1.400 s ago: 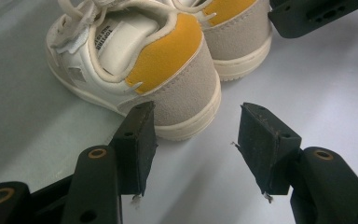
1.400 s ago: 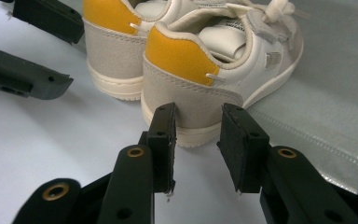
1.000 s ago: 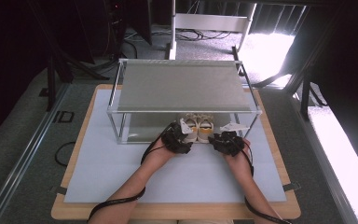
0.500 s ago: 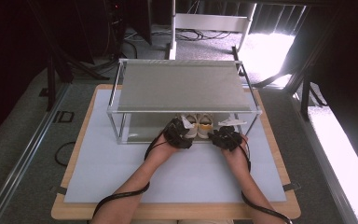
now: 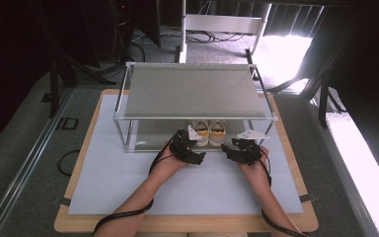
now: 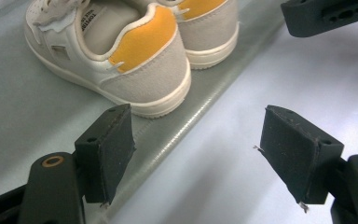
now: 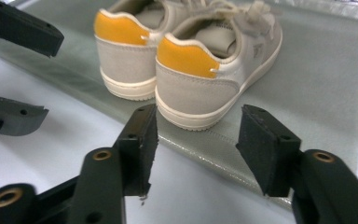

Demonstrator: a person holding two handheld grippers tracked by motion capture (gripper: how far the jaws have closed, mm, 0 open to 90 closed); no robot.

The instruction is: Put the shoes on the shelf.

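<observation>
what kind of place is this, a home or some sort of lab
Most likely a lab or recording studio, not a home: a two-tier metal shoe rack with beige-and-orange sneakers sits staged on a white-matted wooden table, with dark equipment stands and floor cables behind.

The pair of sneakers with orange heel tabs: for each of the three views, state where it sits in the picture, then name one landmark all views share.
High view: pair of sneakers at centre, on the rack's lower shelf.
Left gripper view: sneakers upper left, heels toward camera.
Right gripper view: sneakers top centre.
Shared landmark: the lower shelf's front edge.
</observation>
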